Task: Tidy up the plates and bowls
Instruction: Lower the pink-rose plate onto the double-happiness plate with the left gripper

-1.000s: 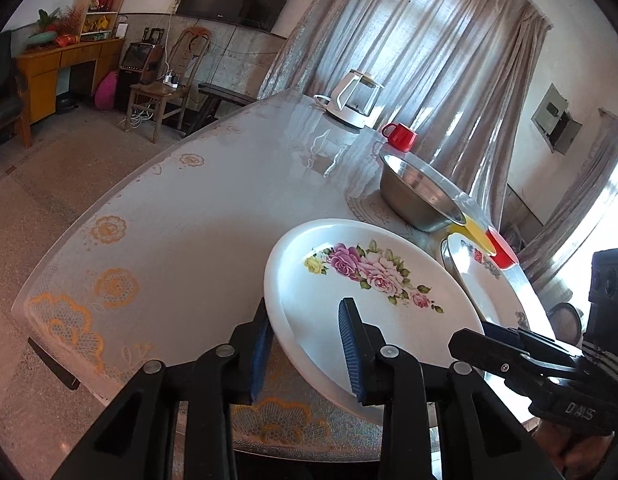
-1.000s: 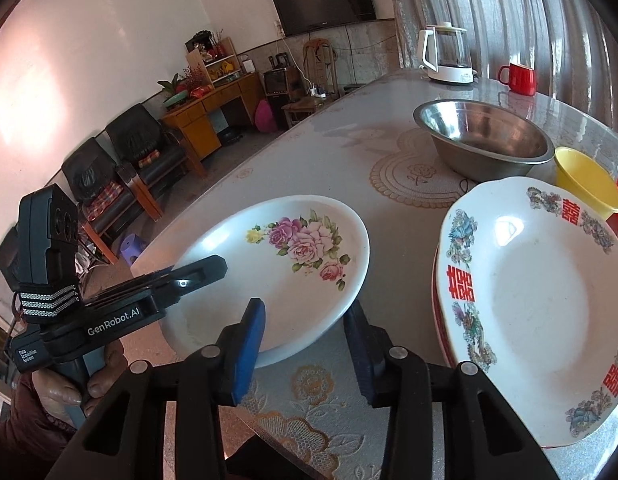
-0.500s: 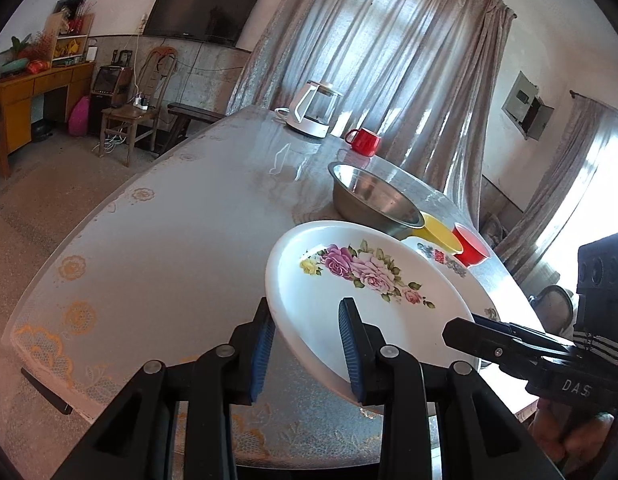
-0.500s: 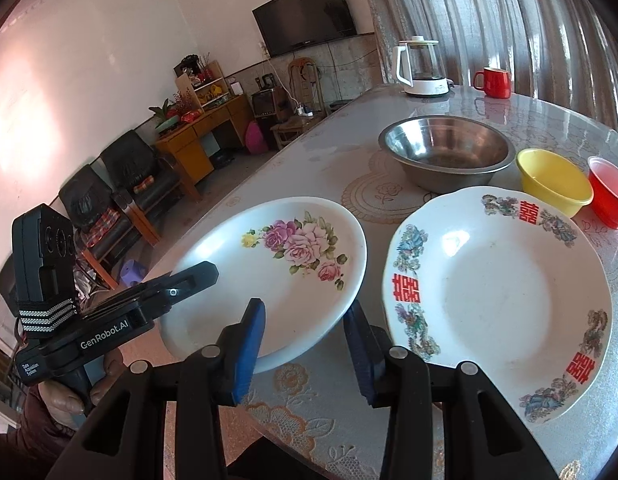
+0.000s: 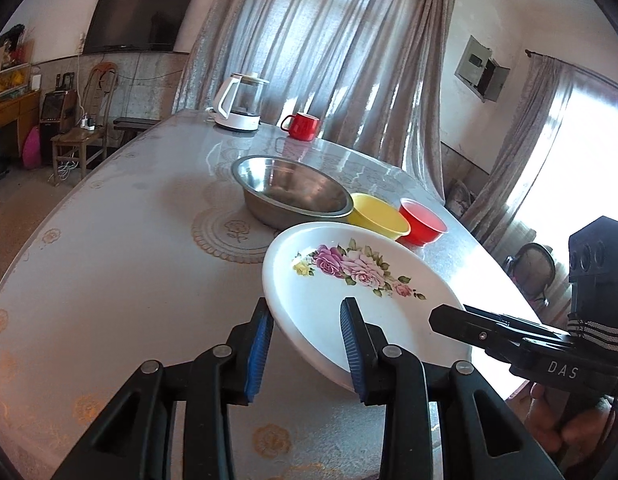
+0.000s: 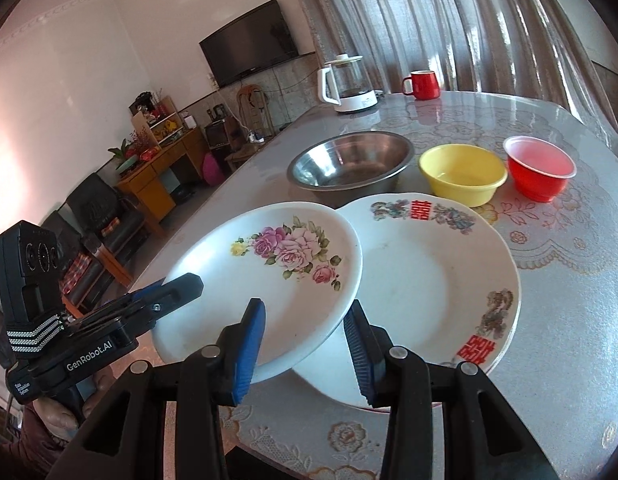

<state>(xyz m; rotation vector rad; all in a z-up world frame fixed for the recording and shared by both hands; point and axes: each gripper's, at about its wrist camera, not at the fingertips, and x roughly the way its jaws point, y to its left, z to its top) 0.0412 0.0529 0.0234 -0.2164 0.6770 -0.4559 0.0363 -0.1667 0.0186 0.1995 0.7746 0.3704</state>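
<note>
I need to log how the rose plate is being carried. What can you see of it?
The rose plate is round, white and glossy, apparently ceramic, with pink roses printed off-centre. It is tilted above the table, its edge overlapping the red-lettered plate. The left gripper and right gripper straddle its near rim.

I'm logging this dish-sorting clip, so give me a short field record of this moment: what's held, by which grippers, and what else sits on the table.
held item: rose plate, lifted and tilted
left gripper: jaws opening, plate rim between them
right gripper: gripping the plate's near rim
below: double-happiness plate, partly overlapped by the rose plate
bowls behind: steel basin, yellow bowl, red bowl
far end: kettle, red mug
</note>
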